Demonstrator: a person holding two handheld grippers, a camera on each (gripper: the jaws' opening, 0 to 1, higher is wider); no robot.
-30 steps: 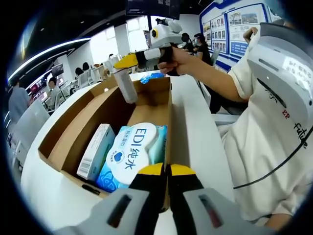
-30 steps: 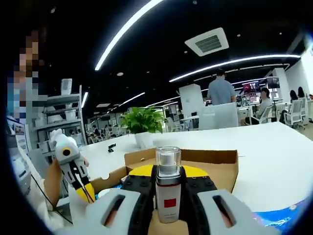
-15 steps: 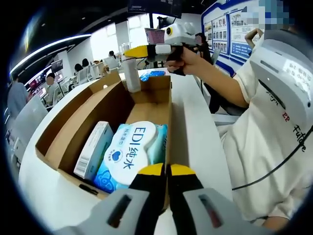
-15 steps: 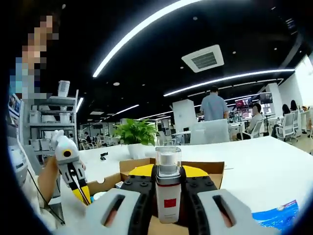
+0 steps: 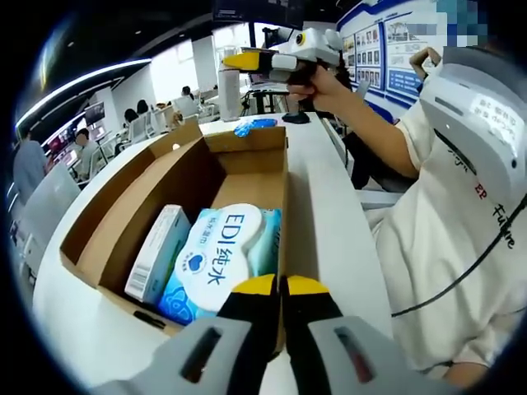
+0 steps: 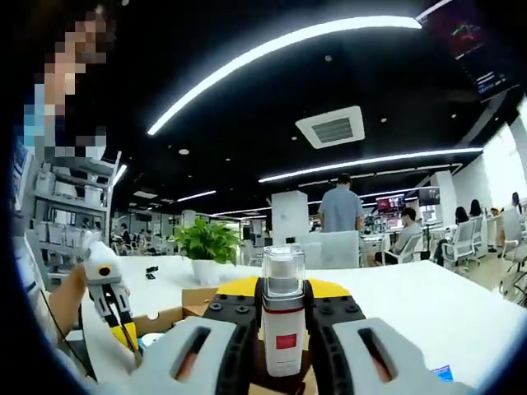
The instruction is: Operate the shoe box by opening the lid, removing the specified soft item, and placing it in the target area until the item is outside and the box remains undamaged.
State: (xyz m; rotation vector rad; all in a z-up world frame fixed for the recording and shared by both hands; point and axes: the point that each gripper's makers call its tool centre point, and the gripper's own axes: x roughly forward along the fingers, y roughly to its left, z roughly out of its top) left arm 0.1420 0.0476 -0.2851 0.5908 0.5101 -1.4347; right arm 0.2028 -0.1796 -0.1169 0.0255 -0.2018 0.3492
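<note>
in the left gripper view the left gripper (image 5: 281,285) rises from 6 o'clock with its yellow-tipped jaws pressed together, nothing visible between them, at the near edge of the open cardboard box (image 5: 247,169). inside the box, toward 7 o'clock, a blue-and-white wet wipes pack (image 5: 218,257) lies flat, with a slim white carton (image 5: 158,253) just beside it on its 9 o'clock side. the box sits on a white table (image 5: 329,222). at 12 o'clock the right gripper (image 5: 233,62) is held in a person's hand (image 5: 317,80), well above the far end of the box, with a white bottle (image 5: 229,85) hanging upright from its tips. a blue packet (image 5: 254,126) lies on the table beyond the box.

in the right gripper view the right gripper (image 6: 283,288) clamps a small white spray bottle (image 6: 282,321) with a clear cap and a red label, upright between the jaws. a potted plant (image 6: 203,247) stands at 9 o'clock.
</note>
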